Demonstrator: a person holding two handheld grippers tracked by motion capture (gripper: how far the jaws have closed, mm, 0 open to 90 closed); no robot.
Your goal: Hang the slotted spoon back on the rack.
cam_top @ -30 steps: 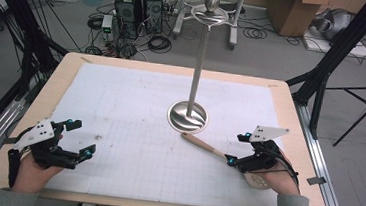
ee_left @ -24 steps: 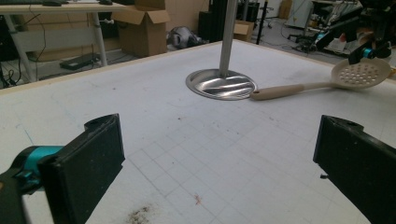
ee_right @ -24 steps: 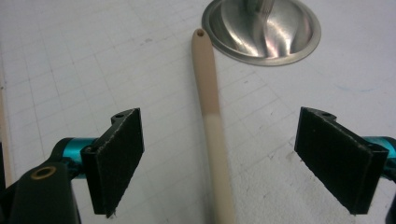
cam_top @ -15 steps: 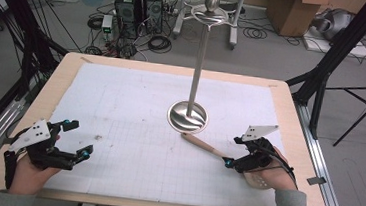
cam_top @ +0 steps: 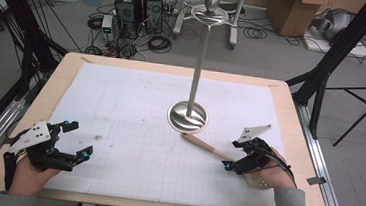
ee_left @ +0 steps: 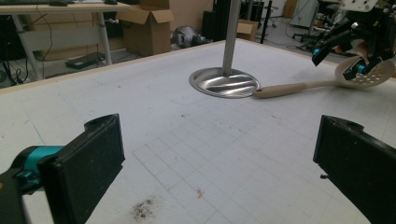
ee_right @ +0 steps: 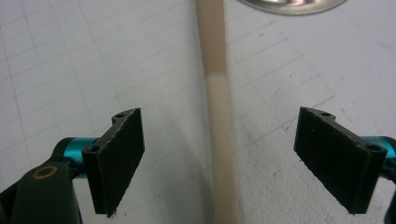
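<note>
With jaws wide, the right gripper (ee_right: 219, 154) straddles the slotted spoon (cam_top: 207, 148) handle, not touching; handle tip just beside the stand base (cam_top: 188, 117). Left gripper (cam_top: 74, 141) wide open, well apart from the stand.

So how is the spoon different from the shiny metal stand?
The spoon lies flat on the table, while the stand rises upright from a round base. The spoon is beige and dull; the stand is silver and mirror-like. The open right gripper hangs over the spoon's handle, but nothing is near the stand's pole. Both rest on the white gridded mat, the handle tip close to the base.
</note>
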